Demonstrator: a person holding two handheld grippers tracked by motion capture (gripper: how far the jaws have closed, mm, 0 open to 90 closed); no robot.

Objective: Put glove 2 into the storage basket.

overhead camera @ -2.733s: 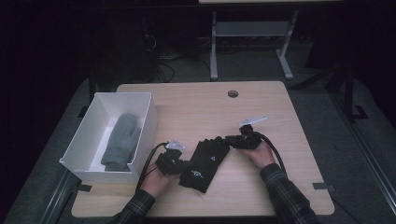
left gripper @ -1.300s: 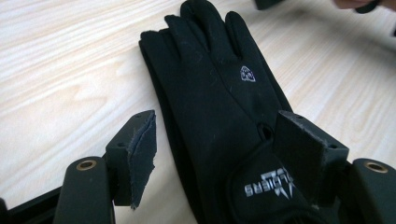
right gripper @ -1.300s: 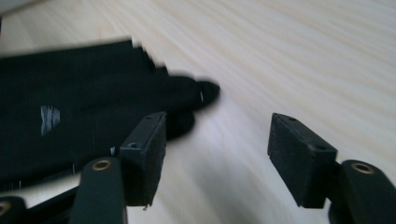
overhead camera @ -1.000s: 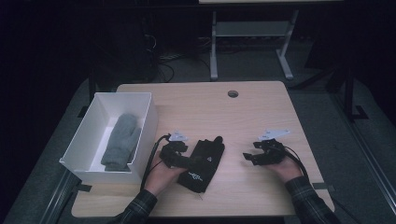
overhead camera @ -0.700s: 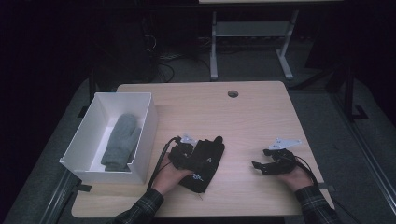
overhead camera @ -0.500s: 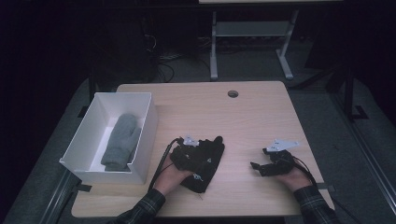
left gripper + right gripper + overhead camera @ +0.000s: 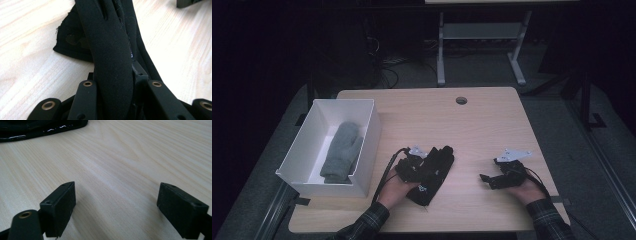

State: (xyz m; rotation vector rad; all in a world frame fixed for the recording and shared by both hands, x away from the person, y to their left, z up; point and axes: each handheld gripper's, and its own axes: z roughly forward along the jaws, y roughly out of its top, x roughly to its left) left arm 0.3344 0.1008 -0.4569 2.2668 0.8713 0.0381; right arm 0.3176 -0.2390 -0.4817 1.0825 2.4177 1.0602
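Observation:
A black glove lies crumpled on the wooden table, left of the middle near the front. My left gripper has just closed its jaws on the glove's left side. In the left gripper view a fold of the glove is pinched between the jaws of this gripper. My right gripper rests low over bare table to the right, apart from the glove. Its jaws have just opened wider, and in the right gripper view they stand open around nothing. The glove's edge shows at the top left there.
A white box stands at the table's left edge with a grey mitten lying inside it. A round cable hole sits near the table's far edge. Desk legs and cables stand on the dark floor behind.
My left gripper slid onto the glove and closed on it, bunching the fabric. My right hand left the glove, moved right and settled low over the table, jaws spreading.

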